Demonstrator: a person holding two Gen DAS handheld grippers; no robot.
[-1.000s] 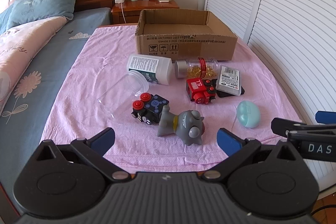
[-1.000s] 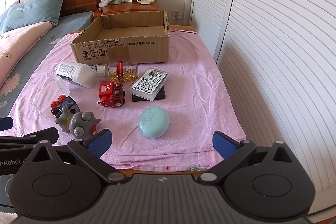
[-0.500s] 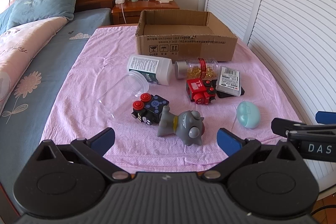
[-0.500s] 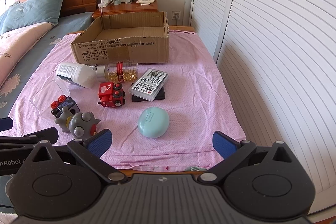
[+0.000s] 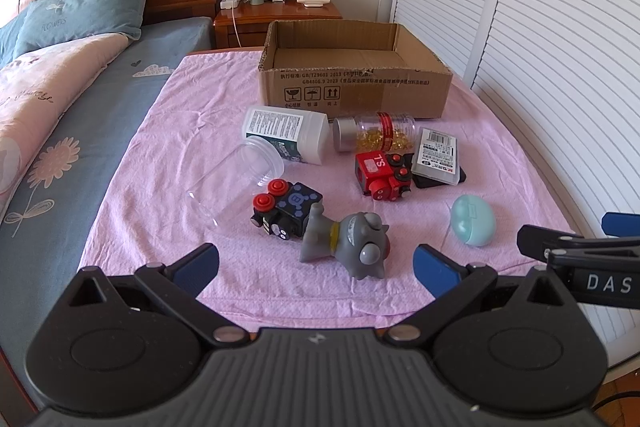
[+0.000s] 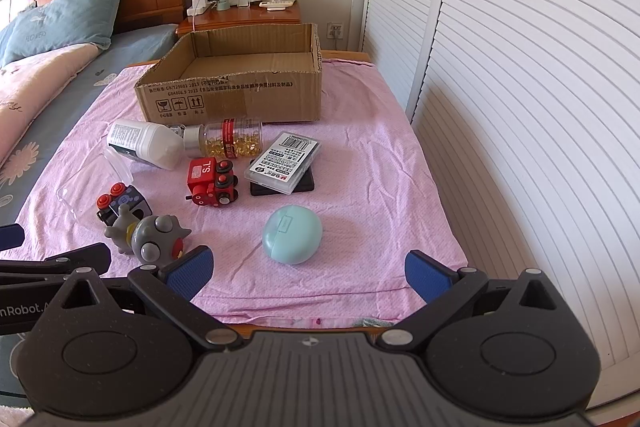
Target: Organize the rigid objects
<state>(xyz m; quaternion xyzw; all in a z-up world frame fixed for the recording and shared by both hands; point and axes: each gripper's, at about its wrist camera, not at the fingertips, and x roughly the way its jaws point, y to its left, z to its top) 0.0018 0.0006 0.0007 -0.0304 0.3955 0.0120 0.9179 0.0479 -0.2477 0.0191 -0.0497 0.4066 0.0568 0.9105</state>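
Note:
On a pink cloth [image 5: 192, 131] lie a grey toy figure [image 5: 348, 241] [image 6: 150, 235], a black-and-red toy block [image 5: 286, 209], a red toy train [image 5: 382, 173] [image 6: 212, 183], a teal oval case [image 5: 472, 221] [image 6: 292, 235], a clear jar [image 5: 236, 183], a white bottle [image 5: 286, 135], a capsule bottle [image 5: 374, 133] and a flat clear case [image 5: 436, 157]. An open, empty cardboard box [image 5: 354, 89] [image 6: 236, 99] stands behind them. My left gripper [image 5: 316, 265] is open just short of the grey figure. My right gripper [image 6: 308, 271] is open just short of the teal case.
A bed with pillows [image 5: 84, 7] lies to the left. A wooden nightstand [image 5: 276, 13] with small items stands behind the box. White louvred doors [image 6: 520, 87] run along the right. The cloth's front edge is just ahead of both grippers.

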